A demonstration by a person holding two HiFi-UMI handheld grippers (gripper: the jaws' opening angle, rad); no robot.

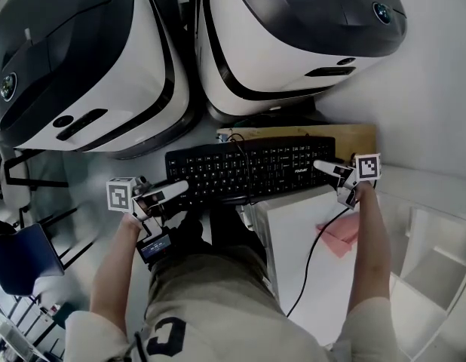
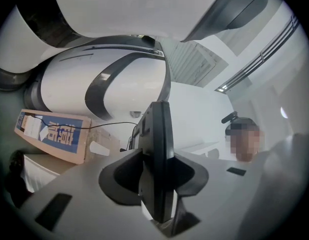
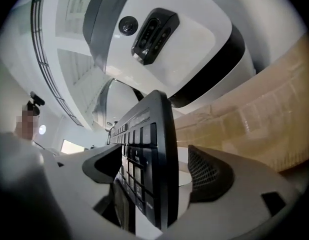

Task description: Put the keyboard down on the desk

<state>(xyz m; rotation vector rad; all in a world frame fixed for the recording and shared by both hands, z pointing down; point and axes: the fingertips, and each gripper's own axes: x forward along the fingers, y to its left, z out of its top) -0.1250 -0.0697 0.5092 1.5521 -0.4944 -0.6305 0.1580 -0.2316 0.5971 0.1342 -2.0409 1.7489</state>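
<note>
A black keyboard (image 1: 248,168) lies level across the back edge of the white desk (image 1: 293,232), with its left end reaching out past the desk. My left gripper (image 1: 176,191) straddles the left end and my right gripper (image 1: 323,168) the right end. In the left gripper view the keyboard (image 2: 159,149) stands edge-on between the jaws of the left gripper (image 2: 157,176), with thin light slits on both sides. In the right gripper view the keyboard (image 3: 149,154) shows its keys, and a clear gap separates it from the meshed pad (image 3: 204,171). Both grippers are open around it.
Two big white-and-black machines (image 1: 67,59) (image 1: 293,29) stand behind the desk. A cardboard box (image 1: 350,138) lies just behind the keyboard. A black cable (image 1: 316,255) and a pink cloth (image 1: 340,240) lie on the desk. White shelves (image 1: 436,262) are at the right.
</note>
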